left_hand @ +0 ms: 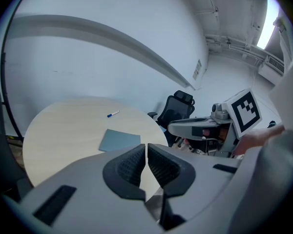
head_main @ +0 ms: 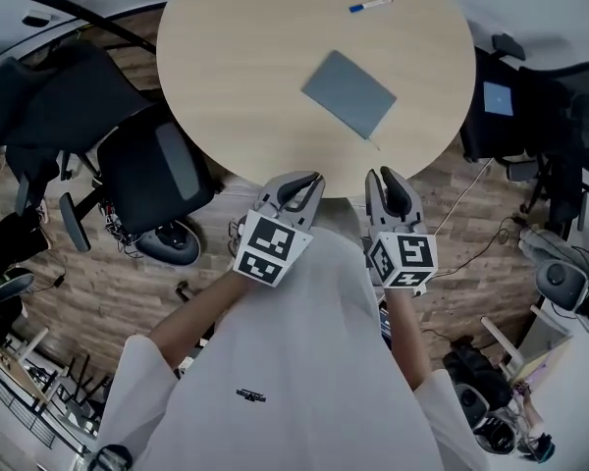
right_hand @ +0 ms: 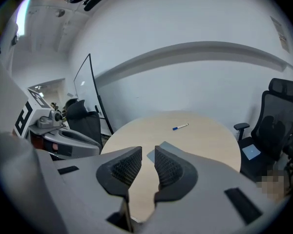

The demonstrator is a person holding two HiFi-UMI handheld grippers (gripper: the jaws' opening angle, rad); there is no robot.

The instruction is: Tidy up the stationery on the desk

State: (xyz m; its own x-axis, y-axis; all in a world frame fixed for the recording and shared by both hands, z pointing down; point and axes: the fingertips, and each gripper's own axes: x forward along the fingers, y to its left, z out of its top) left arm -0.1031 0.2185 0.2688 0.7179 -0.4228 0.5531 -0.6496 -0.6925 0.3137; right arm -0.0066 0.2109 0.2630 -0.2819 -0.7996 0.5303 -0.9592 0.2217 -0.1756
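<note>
Behind right gripper point(right_hand: 147, 150), half-hidden notebook point(right_hand: 151, 155)

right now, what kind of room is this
Most likely an office meeting room: a round wooden table holds only a blue-capped pen and a grey notebook, and black swivel office chairs stand around it.

Nothing legible shows: the small dark print point(head_main: 250, 394) on the white shirt point(head_main: 314, 341) is too tiny to read.

Head view steeply overhead, gripper views low, sharing desk point(head_main: 255, 57)
</note>
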